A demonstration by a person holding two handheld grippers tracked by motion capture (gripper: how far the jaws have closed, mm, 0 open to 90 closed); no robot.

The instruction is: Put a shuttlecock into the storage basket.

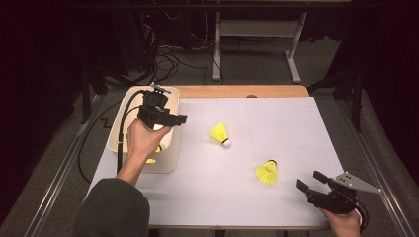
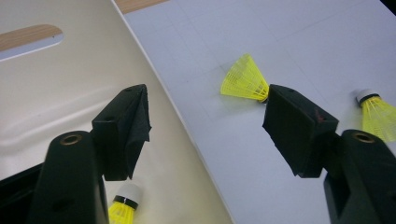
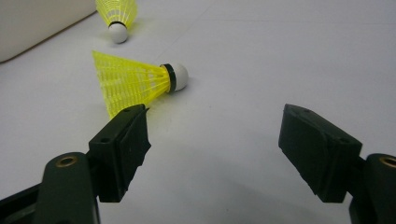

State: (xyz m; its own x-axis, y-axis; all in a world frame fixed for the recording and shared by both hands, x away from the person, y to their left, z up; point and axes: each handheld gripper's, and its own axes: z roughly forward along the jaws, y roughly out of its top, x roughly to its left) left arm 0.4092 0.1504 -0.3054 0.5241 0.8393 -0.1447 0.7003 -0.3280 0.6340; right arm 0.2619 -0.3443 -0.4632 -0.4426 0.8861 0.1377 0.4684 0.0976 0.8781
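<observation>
Table (image 1: 296, 133): white top with a wooden edge at the far side.

Bin (image 1: 170, 148): cream plastic tub on the table's left part; a shuttlecock (image 2: 123, 205) lies inside on its floor.

Left gripper (image 1: 165, 118): held over the bin's right wall, jaws spread wide, nothing between them. In the left gripper view one jaw hangs over the bin and the other over the table.

Right gripper (image 1: 310, 179): low at the table's near right corner, jaws wide apart and empty, pointing towards the shuttlecocks.

Near shuttlecock (image 1: 267, 171): yellow skirt, white cork, lying on its side on the table, just ahead of the right gripper, not touching it.

Far shuttlecock (image 1: 220, 134): same kind, lying mid-table, between the bin and the near one.
</observation>
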